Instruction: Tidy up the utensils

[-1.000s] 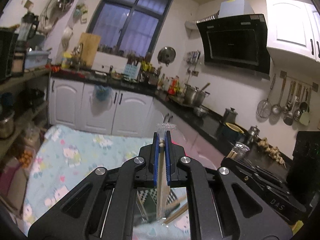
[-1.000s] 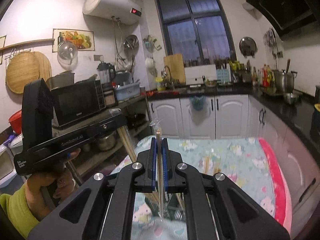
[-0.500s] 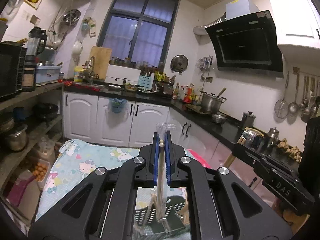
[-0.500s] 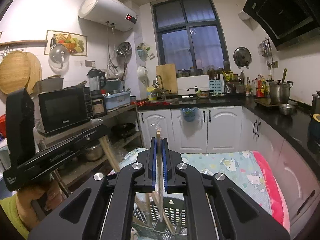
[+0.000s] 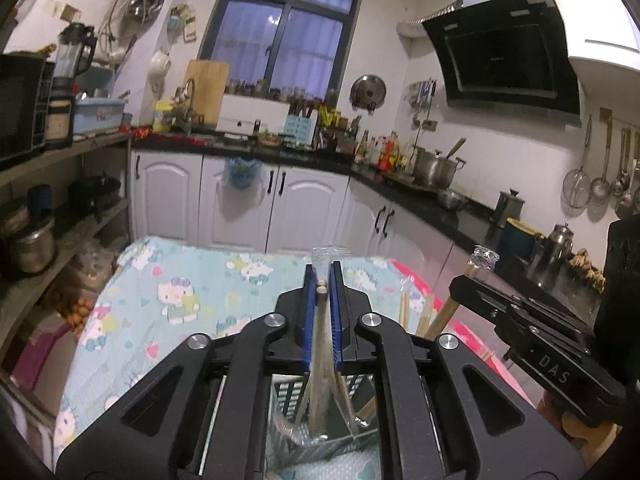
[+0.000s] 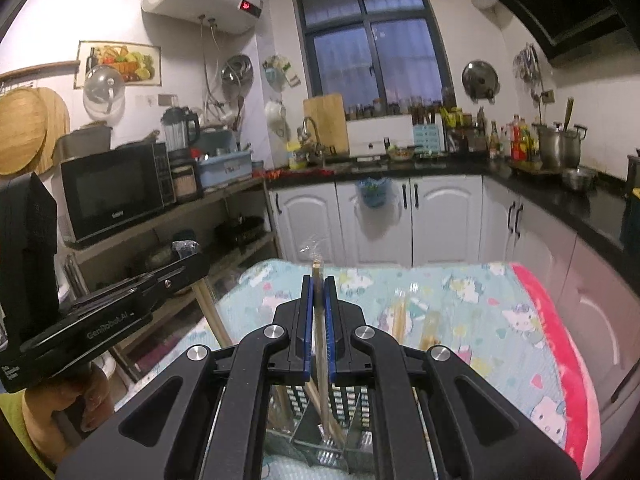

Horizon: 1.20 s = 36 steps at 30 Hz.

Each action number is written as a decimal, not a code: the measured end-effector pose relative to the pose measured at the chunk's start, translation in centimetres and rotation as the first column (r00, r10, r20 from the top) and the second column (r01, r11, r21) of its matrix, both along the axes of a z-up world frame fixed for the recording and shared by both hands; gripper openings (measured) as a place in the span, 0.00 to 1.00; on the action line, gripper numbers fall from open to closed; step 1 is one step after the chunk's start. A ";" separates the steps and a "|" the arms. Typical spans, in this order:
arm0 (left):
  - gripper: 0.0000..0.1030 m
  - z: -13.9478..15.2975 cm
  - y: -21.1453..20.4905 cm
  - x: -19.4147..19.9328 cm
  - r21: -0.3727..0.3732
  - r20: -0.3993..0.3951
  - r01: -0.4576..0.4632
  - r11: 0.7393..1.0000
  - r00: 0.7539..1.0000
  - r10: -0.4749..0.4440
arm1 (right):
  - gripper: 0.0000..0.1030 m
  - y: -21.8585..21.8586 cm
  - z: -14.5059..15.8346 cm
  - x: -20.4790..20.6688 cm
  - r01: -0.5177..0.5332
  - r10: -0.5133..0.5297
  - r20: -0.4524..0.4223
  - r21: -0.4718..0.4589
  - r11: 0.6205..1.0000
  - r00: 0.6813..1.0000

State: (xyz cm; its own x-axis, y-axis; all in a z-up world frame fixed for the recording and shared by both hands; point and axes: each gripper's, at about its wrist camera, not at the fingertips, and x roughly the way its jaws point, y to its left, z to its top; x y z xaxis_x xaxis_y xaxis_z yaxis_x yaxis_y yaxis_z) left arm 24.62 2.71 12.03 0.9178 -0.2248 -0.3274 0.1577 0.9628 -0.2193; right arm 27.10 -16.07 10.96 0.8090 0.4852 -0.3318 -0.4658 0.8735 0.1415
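Both tools, left tool (image 5: 322,280) & right tool (image 6: 319,280), clamp wrapped chopsticks (image 5: 320,344) w/ tips inside holder rim (image 6: 320,446).

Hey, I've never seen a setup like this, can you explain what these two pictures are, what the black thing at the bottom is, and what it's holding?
No robot here: a person holds a black two-finger hand gripper in each hand, each with a wide-angle camera looking along its fingers.

One picture looks out from the left gripper, with the right one visible at its right edge. The other looks out from the right gripper, with the left one and the holding hand at its left edge.

Each gripper is shut on a pair of wooden chopsticks in a clear plastic sleeve, their lower ends reaching into a dark slotted utensil basket.

The basket stands on a table with a pale blue cartoon-print cloth. More wrapped chopsticks lie there.
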 end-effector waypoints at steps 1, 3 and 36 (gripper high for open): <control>0.03 -0.3 0.1 0.1 0.000 -0.011 0.005 1.000 1.000 -0.005 | 0.06 0.0 -0.3 0.1 0.001 -0.001 -0.008 -0.004 1.000 1.000; 0.09 -1.0 0.2 0.2 0.004 -0.036 0.007 1.000 0.999 -0.007 | 0.17 0.1 -1.0 0.1 0.008 -0.008 -0.029 -0.014 1.000 1.000; 0.90 -0.8 0.7 -10.7 -0.020 -0.094 -0.038 0.999 0.995 0.036 | 0.89 -6.0 -0.7 -12.7 0.050 -0.049 0.024 -0.060 0.997 0.999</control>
